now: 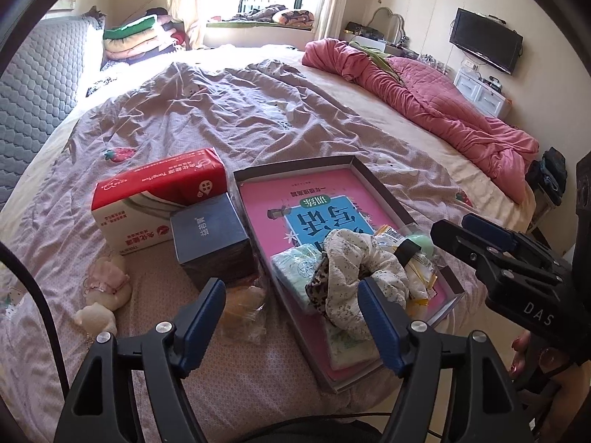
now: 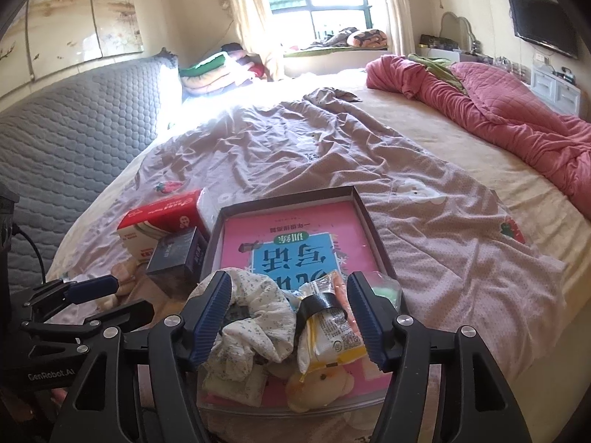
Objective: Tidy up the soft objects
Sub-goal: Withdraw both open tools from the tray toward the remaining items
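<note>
A shallow box (image 1: 373, 181) with a pink book inside lies on the bed; it also shows in the right wrist view (image 2: 365, 221). In it lie a floral white scrunchie (image 1: 354, 269) (image 2: 258, 310), a mint tissue pack (image 1: 295, 269), a yellow snack packet (image 2: 328, 332) and a small plush bear (image 2: 321, 384). My left gripper (image 1: 291, 302) is open over a wrapped bun (image 1: 243, 306) beside the box. My right gripper (image 2: 290, 310) is open above the box, over the scrunchie and packet. Two white plush toys (image 1: 107, 284) lie on the sheet at left.
A red and white tissue pack (image 1: 155, 195) and a dark blue box (image 1: 214, 240) stand left of the shallow box. A crumpled pink quilt (image 1: 436, 103) lies at the far right. A grey padded headboard (image 2: 74, 129) runs along the left. Folded blankets (image 1: 136, 37) are stacked near the window.
</note>
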`<state>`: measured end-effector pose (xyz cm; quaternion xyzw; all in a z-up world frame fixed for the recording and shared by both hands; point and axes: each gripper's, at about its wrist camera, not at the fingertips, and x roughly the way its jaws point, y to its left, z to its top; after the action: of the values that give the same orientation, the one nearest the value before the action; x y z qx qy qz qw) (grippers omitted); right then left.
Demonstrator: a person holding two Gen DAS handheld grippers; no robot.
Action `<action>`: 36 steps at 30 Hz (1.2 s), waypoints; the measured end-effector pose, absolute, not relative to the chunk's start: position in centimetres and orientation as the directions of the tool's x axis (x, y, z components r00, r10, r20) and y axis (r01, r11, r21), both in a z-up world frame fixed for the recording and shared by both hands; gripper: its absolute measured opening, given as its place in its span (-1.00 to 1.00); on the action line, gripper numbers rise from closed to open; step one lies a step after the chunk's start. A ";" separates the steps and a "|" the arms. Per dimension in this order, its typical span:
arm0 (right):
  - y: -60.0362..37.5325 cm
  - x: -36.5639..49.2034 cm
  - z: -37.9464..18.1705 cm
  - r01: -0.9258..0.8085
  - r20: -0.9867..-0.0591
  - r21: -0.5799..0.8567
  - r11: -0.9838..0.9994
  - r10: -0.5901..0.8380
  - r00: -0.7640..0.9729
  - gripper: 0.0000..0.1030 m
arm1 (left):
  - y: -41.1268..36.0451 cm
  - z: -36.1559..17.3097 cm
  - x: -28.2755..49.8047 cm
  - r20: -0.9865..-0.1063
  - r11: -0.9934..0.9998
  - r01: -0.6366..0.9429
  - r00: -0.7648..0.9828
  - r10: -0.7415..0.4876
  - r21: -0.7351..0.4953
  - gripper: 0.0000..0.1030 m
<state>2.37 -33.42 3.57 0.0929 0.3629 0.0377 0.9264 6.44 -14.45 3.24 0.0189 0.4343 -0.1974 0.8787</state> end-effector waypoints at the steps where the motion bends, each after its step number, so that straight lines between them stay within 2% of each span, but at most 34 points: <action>1: -33.1 2.3 3.7 -0.011 -0.665 0.196 0.980 0.142 0.733 0.35 | -14.2 3.3 6.3 -0.770 0.923 0.360 0.547 -0.328 -0.137 0.43; 10: -30.0 2.1 4.8 -0.094 -0.659 0.153 0.984 0.172 0.733 0.36 | -10.5 5.1 5.4 -0.737 0.939 0.308 0.598 -0.315 -0.151 0.45; 20: -24.7 1.6 6.1 -0.226 -0.645 0.067 0.972 0.215 0.733 0.37 | -3.8 6.6 5.9 -0.721 0.973 0.176 0.653 -0.229 -0.150 0.52; 30: -17.8 2.0 4.5 -0.369 -0.696 -0.029 0.929 0.247 0.675 0.37 | 2.3 4.2 6.3 -0.741 0.985 0.056 0.652 -0.161 -0.164 0.52; 36: -14.9 2.4 2.1 -0.448 -0.736 -0.086 0.890 0.246 0.631 0.37 | 5.6 1.2 7.0 -0.767 0.972 -0.017 0.617 -0.175 -0.236 0.52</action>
<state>2.39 -14.94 2.11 -0.1316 0.3833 0.1941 0.8933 6.95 5.60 1.22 -0.1104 0.4352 -0.0442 0.8924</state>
